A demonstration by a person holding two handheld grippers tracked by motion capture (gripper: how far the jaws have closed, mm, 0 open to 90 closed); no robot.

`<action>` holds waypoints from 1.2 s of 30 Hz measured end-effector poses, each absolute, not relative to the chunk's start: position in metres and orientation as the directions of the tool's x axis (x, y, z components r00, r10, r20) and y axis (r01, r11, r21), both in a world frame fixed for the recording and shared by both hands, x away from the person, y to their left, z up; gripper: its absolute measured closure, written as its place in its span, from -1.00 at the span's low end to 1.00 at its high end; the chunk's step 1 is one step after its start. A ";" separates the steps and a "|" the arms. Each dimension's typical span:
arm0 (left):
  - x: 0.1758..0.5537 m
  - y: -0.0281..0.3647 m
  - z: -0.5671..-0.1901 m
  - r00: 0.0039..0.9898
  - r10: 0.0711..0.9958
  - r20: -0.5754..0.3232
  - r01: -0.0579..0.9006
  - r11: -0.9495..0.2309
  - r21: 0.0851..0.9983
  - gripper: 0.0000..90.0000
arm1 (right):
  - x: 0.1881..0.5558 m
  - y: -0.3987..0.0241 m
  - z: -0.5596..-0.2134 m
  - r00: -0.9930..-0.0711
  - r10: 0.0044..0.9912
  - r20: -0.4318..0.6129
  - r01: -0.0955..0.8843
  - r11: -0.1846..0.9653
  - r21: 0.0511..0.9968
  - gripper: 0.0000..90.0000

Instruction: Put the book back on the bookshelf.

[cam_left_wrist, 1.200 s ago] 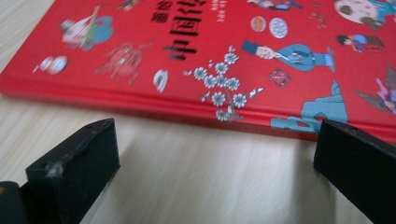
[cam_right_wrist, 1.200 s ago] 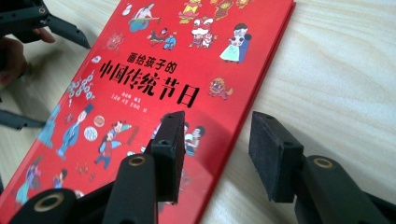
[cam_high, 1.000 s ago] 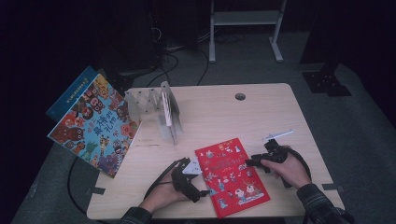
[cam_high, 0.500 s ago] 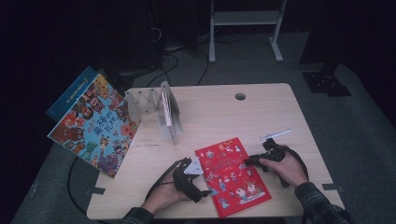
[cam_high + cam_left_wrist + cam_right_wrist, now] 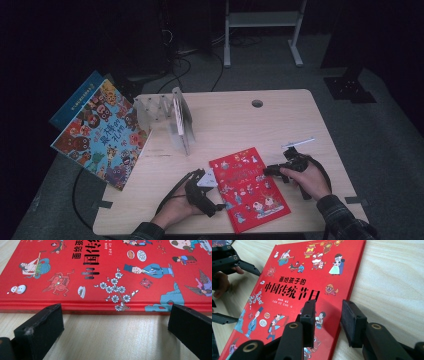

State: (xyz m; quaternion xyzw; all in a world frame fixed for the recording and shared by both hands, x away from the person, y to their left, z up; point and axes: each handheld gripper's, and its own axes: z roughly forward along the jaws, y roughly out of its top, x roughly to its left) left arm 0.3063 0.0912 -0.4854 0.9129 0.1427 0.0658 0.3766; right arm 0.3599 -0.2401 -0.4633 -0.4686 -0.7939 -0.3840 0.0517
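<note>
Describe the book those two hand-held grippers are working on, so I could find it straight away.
Start at the wooden table and look to its near edge, between the person's two hands. There a flat red book lies face up, with the left gripper at one long edge and the right gripper at the other. Unlike the blue-edged picture book hanging off the table's left side, its cover is bright red.

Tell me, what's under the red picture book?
The red picture book lies flat on the wooden table, so that light wood is what shows around it. Whether anything is tucked beneath the cover cannot be seen, because the book hides that patch.
</note>
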 end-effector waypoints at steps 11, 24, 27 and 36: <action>0.306 0.089 -0.485 0.948 0.317 0.015 0.214 -0.674 0.707 -1.00 | 0.361 -0.245 -0.463 -0.523 0.614 0.591 0.823 0.183 0.538 0.56; 0.306 0.087 -0.486 0.946 0.323 0.015 0.218 -0.672 0.707 -1.00 | 0.361 -0.235 -0.456 -0.546 0.684 0.483 0.782 0.209 0.587 0.46; 0.306 0.087 -0.485 0.947 0.322 0.015 0.218 -0.673 0.707 -1.00 | 0.363 -0.239 -0.458 -0.535 0.708 0.461 0.782 0.208 0.588 0.46; 0.306 0.086 -0.486 0.946 0.325 0.012 0.221 -0.669 0.709 -1.00 | 0.367 -0.240 -0.465 -0.509 0.745 0.431 0.790 0.206 0.578 0.45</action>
